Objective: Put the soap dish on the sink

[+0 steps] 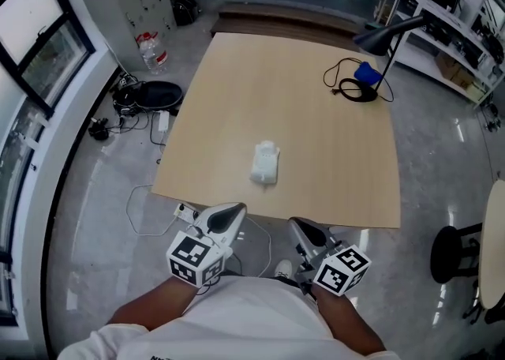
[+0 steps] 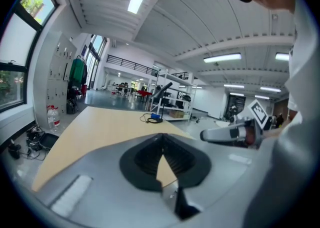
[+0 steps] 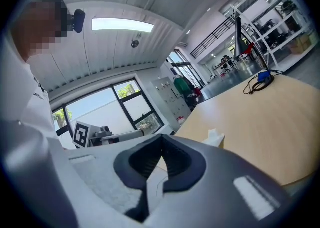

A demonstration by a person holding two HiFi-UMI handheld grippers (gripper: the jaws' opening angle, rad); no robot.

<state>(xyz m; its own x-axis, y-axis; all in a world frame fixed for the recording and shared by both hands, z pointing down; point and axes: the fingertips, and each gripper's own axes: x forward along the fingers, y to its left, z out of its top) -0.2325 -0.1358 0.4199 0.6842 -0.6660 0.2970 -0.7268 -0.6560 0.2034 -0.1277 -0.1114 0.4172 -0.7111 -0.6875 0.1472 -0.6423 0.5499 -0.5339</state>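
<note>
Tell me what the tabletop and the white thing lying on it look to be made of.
Tabletop: light wood or wood-look laminate with a matt finish. The even pale tan colour, with hardly any grain or glare, leaves either open.
White thing: probably moulded plastic, possibly ceramic. It is plain white with rounded edges, but too small here to settle it.
</note>
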